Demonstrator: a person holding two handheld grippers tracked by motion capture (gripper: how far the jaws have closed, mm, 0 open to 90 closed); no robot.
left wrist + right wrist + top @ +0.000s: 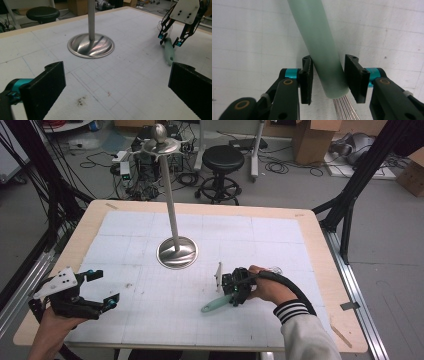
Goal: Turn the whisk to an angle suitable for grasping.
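Note:
A whisk with a pale green handle [214, 304] lies on the white gridded mat, its wires [273, 269] pointing right. My right gripper [235, 292] reaches down over the handle [319, 50] where it meets the wires [343, 107]. Its jaws straddle the handle closely: one pad touches it, and a slim gap shows at the other, so it is open. In the left gripper view the same whisk handle [168, 51] lies under the right gripper [170, 40]. My left gripper [106, 288] rests at the table's front left, open and holding nothing [117, 85].
A metal stand with a round base [177, 252] and a tall pole topped by a ball rises at the mat's middle; its base [90, 46] shows ahead of the left jaws. The wooden table edge [320, 245] borders the mat. A stool, cables and boxes stand beyond.

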